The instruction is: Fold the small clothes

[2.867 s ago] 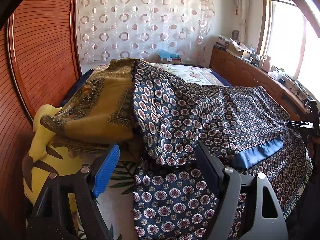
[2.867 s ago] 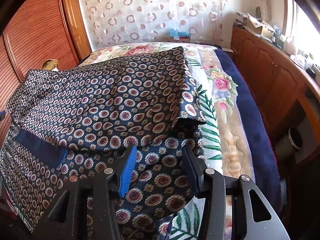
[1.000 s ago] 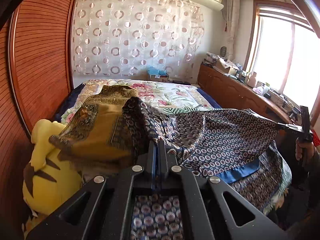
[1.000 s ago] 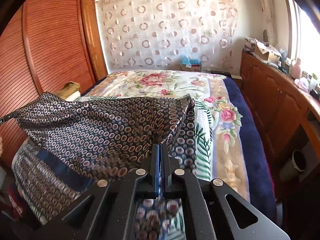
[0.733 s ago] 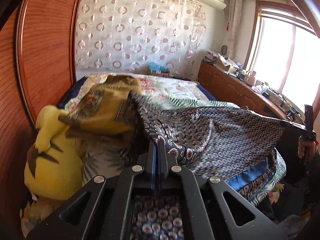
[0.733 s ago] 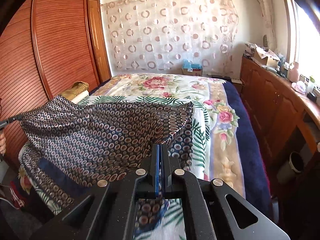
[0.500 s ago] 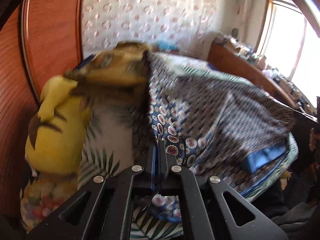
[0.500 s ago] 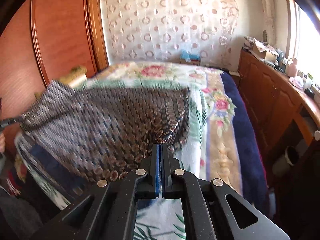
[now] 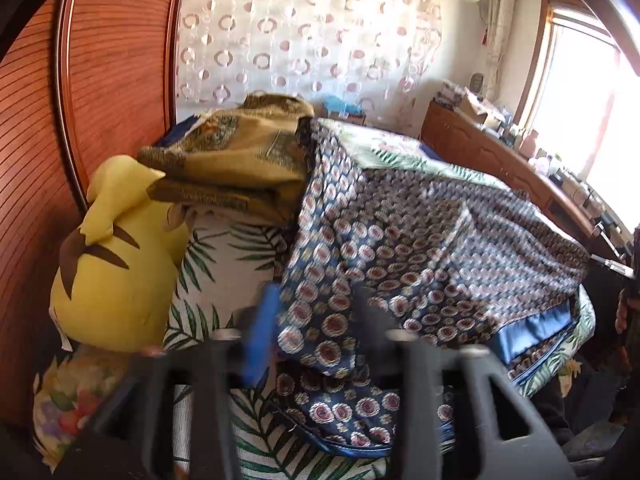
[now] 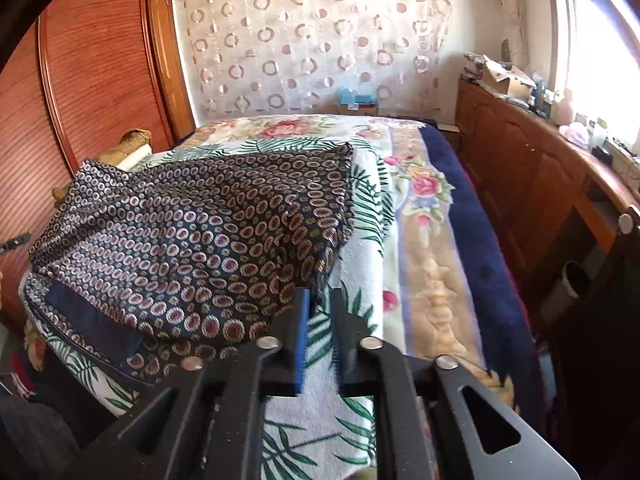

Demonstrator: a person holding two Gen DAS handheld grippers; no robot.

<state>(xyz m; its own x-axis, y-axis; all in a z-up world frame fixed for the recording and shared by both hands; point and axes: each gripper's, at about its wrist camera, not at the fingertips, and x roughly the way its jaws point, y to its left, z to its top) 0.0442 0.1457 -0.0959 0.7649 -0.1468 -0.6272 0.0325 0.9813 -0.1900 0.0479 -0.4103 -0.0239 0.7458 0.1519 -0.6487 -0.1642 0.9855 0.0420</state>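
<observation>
fold laid down, both grips let go

the patterned navy garment (image 9: 420, 248) was seen lying doubled over on the leaf-print bedspread (image 10: 360, 248), beside a folded mustard cloth (image 9: 240, 164). the left gripper (image 9: 316, 320) had just been opened, cloth still loose between its jaws; the right gripper (image 10: 318, 320) had just been parted, nothing held. the fold appeared placed; smoothing or a second fold was judged due next.

**Patterned garment folded over on the bed**

Navy garment (image 9: 420, 248) printed with rows of pink and gold rings, plain blue band along one lower edge. Folded over on itself, rumpled, spread across the near end of the leaf-print bedcover (image 10: 360, 248), lower layer draping past the bed's edge.
</observation>
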